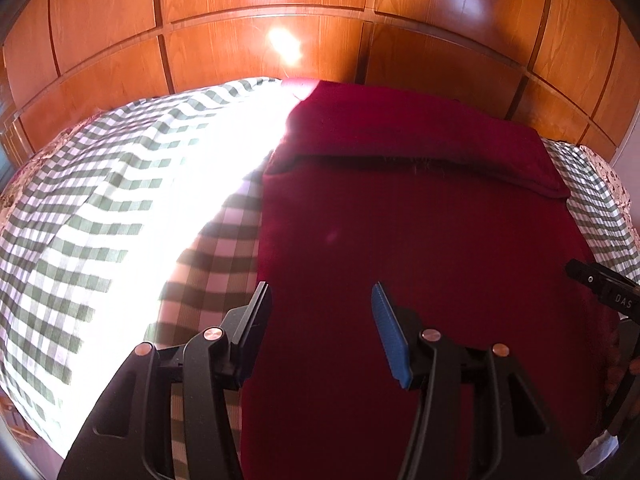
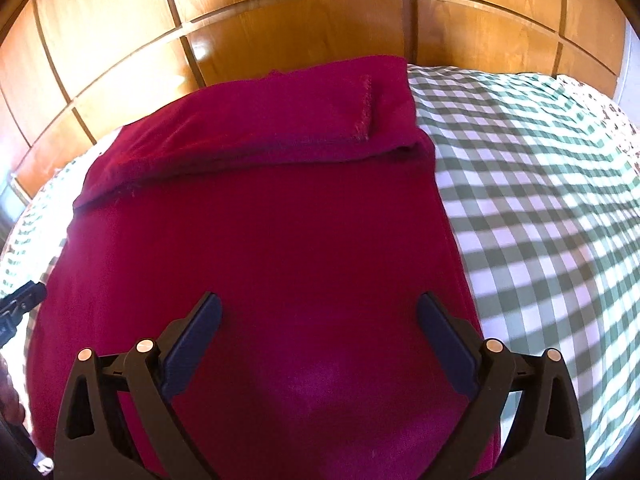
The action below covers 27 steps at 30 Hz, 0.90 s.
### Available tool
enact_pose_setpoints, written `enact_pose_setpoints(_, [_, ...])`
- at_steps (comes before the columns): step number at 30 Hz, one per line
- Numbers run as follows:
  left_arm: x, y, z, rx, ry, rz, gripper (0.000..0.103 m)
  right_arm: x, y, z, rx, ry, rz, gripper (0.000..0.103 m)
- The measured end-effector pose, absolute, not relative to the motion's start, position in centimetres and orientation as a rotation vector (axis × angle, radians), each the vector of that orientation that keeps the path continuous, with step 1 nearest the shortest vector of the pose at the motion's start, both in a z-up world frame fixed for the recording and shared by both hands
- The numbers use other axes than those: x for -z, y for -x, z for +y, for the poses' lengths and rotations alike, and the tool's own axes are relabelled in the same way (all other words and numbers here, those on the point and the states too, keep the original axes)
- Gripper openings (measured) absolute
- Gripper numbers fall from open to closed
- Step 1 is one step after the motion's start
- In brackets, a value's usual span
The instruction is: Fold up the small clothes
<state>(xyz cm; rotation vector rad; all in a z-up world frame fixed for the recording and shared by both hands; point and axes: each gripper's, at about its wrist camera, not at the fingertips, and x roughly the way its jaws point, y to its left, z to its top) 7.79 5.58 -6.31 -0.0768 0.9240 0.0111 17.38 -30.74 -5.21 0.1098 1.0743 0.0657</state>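
On the checked bedspread [image 2: 540, 184] lies the red garment [image 2: 260, 232], far end already folded over, with left claw [image 1: 320, 312] and right claw [image 2: 320, 320] both spread empty above its near part, probably about to pinch the near edge.

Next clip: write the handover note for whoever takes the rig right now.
Left tool: open, empty, over the cloth's left edge.
Right tool: open, empty, over the cloth's near right part.
Red cloth lies flat on the checked sheet.
Done: far end folded back toward you into a band.
Left: the remaining folds; nothing is gripped yet.
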Motion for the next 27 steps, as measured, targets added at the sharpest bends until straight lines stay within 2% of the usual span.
enact_pose_setpoints(14, [7.8, -1.4, 9.0, 0.098, 0.074, 1.025, 0.051, 3.5, -11.2, -34.4, -0.041, -0.136, 1.11, 0.097])
enact_pose_setpoints(17, [7.8, 0.7, 9.5, 0.184, 0.092, 1.046, 0.043, 3.8, -8.8, -35.4, -0.066, -0.174, 1.146, 0.097])
enact_pose_setpoints(20, [8.0, 2.5, 9.2, 0.279, 0.108, 1.074, 0.035, 4.0, -6.7, -35.5, -0.096, -0.202, 1.177, 0.088])
enact_pose_setpoints(21, [8.0, 2.8, 9.0, 0.292, 0.104, 1.076, 0.033, 3.9, -6.1, -35.4, -0.106, -0.197, 1.183, 0.082])
enact_pose_setpoints(23, [8.2, 3.1, 8.7, 0.307, 0.1, 1.079, 0.023, 3.6, -5.1, -35.3, -0.13, -0.189, 1.199, 0.07])
enact_pose_setpoints(25, [7.9, 2.9, 8.4, 0.326, 0.097, 1.074, 0.013, 3.4, -4.6, -35.4, -0.145, -0.188, 1.217, 0.049])
enact_pose_setpoints(26, [7.6, 2.8, 8.3, 0.337, 0.099, 1.068, 0.012, 3.4, -4.6, -35.6, -0.152, -0.197, 1.225, 0.043])
enact_pose_setpoints(27, [7.3, 2.6, 8.3, 0.351, 0.108, 1.061, 0.011, 3.2, -4.6, -35.7, -0.162, -0.219, 1.232, 0.029])
